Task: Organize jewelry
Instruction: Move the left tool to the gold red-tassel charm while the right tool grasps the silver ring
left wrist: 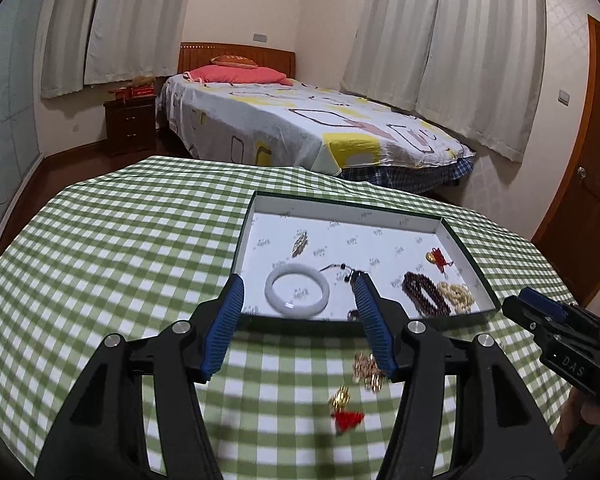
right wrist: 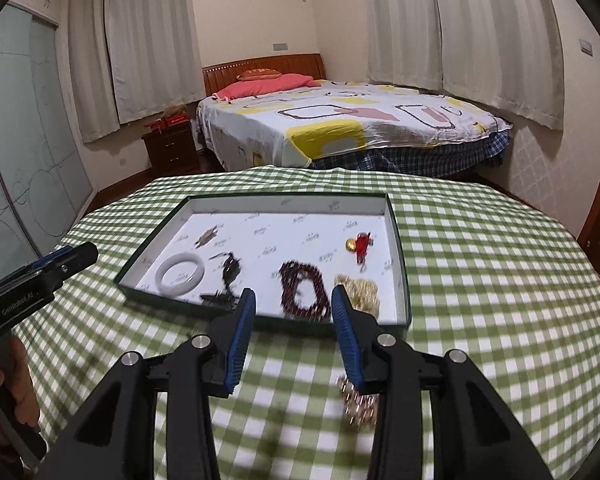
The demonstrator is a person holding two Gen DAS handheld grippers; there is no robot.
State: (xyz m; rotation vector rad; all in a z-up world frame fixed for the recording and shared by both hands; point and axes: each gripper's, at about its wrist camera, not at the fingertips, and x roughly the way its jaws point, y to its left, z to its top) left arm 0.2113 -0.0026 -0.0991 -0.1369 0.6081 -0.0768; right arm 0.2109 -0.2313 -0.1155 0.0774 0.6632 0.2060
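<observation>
Checked tablecloth [left wrist: 120,240]: gold chain [left wrist: 367,372] lies beside the spread, empty left hand-held gripper [left wrist: 298,292], before the tray [left wrist: 256,208].

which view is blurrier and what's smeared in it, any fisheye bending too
Right wrist view: motion blur smears the dark red bead bracelet and the gold chain on the cloth. Left wrist view: sharper, the white bangle crisp, only the near red-tasselled charm soft. Both views: fisheye bows the tray edges and the curtains.

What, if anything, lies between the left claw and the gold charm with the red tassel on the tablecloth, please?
Nothing visible does. The left claw is open above bare checked cloth, and the tassel charm lies beneath it; only the gold chain sits beside it, apart.
</observation>
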